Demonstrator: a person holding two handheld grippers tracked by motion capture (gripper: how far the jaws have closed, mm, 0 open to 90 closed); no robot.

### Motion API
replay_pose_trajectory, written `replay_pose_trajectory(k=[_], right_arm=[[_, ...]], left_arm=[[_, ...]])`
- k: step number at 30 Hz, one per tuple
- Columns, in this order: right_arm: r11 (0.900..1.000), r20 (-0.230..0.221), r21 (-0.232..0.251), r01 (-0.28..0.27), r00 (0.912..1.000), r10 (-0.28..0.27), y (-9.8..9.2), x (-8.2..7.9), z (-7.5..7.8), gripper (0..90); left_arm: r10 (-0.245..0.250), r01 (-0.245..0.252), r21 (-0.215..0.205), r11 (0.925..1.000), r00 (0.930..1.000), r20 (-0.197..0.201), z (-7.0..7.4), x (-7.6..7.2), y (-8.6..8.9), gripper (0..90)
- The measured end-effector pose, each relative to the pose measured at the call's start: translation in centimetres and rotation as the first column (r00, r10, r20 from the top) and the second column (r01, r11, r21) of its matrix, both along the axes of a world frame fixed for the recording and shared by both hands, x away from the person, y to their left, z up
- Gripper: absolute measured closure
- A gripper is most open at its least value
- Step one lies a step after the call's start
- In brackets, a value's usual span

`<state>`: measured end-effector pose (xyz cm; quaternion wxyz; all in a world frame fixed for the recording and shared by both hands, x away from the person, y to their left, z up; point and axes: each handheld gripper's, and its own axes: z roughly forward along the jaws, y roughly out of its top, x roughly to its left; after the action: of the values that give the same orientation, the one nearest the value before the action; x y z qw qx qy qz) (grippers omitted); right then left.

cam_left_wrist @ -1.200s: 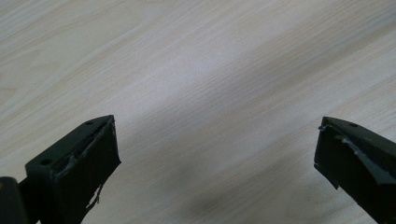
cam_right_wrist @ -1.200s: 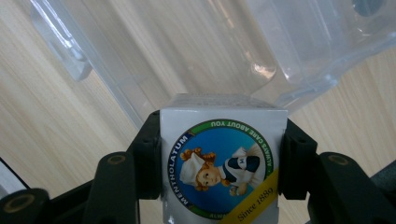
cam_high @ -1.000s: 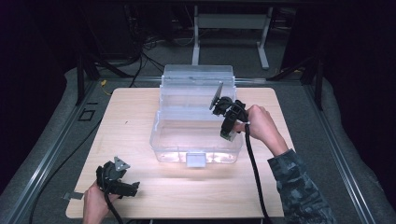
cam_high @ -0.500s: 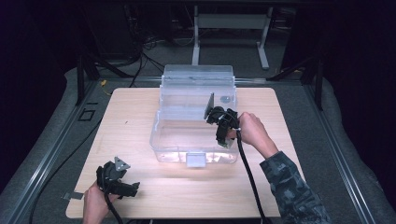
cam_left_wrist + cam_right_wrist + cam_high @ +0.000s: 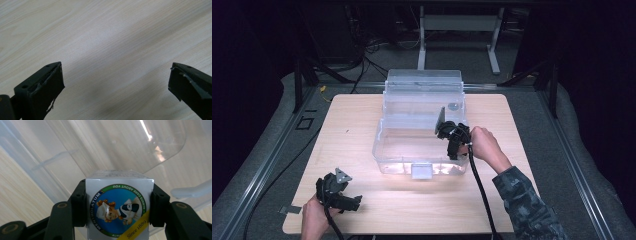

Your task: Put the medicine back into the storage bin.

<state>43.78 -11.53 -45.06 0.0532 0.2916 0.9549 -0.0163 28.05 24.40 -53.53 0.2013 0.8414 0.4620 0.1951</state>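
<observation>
While the right gripper (image 5: 119, 220) clamps a Mentholatum box (image 5: 119, 206) over the bin (image 5: 384, 145) — left gripper (image 5: 115, 87) gapes

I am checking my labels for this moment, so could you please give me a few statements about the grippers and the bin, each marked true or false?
1. The right gripper is shut on a Mentholatum box. True.
2. The left gripper holds a box. False: its jaws are open over bare table.
3. The clear plastic bin stands on the floor. False: it is on the table.
4. The right gripper is at the bin. True.
</observation>
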Motion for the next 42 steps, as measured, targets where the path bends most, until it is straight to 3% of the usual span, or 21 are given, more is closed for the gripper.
replay_pose_trajectory(k=[4,28,30,39,40,42], right_arm=[[1.000,-0.029,-0.005,0.002,0.9996,-0.002,-0.2,0.1,-0.5,45.8],[0.999,-0.039,0.011,0.032,0.9988,-0.031,-0.8,0.1,-1.3,45.3],[0.999,-0.054,-0.008,0.032,0.9980,-0.032,-0.8,0.2,-1.2,45.3],[0.999,-0.052,-0.012,0.032,0.9981,-0.032,-0.6,0.3,-1.3,45.0],[0.999,-0.069,-0.032,0.031,0.9971,-0.033,-0.5,0.4,-1.2,45.0],[0.999,-0.057,-0.020,0.032,0.9978,-0.034,-0.6,0.4,-1.3,45.1]], left_arm=[[-0.002,0.002,0.004,1.0000,1.0000,-0.002,-0.1,0.0,0.0,0.1],[0.001,-0.001,0.003,1.0000,1.0000,-0.001,0.0,0.0,0.0,0.1],[0.002,-0.002,0.000,1.0000,1.0000,0.002,0.0,0.0,0.0,0.1],[-0.002,0.002,0.000,1.0000,1.0000,0.003,0.1,-0.1,0.1,0.1],[-0.002,0.002,-0.001,1.0000,1.0000,0.003,0.1,-0.1,0.0,0.1],[-0.001,0.001,0.001,1.0000,1.0000,0.005,0.1,-0.1,0.0,0.1]])
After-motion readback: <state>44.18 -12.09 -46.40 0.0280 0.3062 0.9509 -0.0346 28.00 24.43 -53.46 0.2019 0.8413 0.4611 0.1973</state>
